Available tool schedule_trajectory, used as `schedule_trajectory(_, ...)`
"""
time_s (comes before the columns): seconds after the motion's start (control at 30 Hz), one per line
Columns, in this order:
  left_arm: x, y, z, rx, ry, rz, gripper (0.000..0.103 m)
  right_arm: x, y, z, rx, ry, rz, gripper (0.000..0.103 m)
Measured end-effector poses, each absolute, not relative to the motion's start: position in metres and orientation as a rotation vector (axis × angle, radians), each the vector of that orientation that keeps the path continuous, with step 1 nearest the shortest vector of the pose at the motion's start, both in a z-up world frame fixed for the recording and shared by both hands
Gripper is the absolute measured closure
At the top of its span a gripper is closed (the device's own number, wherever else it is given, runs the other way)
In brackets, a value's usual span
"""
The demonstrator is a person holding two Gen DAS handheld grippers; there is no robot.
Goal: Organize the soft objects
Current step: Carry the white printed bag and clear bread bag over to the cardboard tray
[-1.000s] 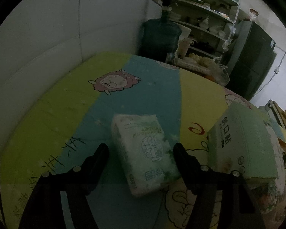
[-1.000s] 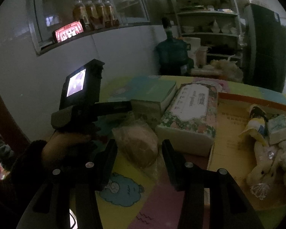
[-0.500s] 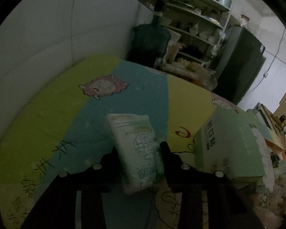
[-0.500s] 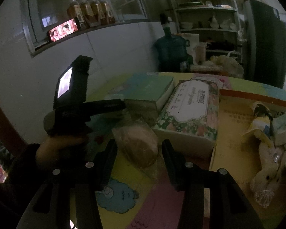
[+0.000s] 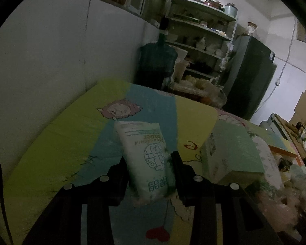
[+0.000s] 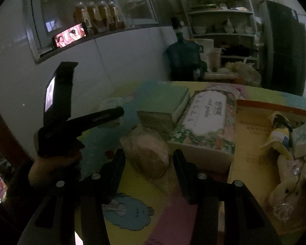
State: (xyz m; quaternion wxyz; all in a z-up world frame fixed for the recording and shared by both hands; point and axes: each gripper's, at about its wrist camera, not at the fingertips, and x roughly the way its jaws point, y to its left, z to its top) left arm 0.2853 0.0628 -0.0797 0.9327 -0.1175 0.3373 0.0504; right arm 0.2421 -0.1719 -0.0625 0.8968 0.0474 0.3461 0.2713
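The white tissue pack (image 5: pixel 146 157) in the lower middle of the left wrist view carries upside-down script ending in "ower" and large green Chinese characters (too blurred to read). The floral tissue box (image 6: pixel 206 122), centre of the right wrist view, has a white label with unreadable cursive lines.

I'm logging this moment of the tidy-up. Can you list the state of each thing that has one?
Left claw: shut on the tissue pack.
Tissue pack: gripped, tilted, far end raised off the mat.
Right claw: jaws astride the bagged bun, grip not clear.
Bagged bun: lying on the mat.
Green box: closed, flat on the mat.
Floral tissue box: lying flat, beside the green box.
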Motion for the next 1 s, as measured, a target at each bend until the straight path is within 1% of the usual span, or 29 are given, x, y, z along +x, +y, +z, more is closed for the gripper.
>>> schedule_trajectory(0.53,0.24,0.047,-0.033,-0.157,0.579,0.044,0.063,0.219,-0.169,-0.039,0.104,0.647,0.555,0.053)
schedule_trajectory(1.0,0.231,-0.006,-0.014,-0.103,0.549,-0.075,0.063,0.201,-0.209,-0.024,0.14,0.583,0.462,0.053)
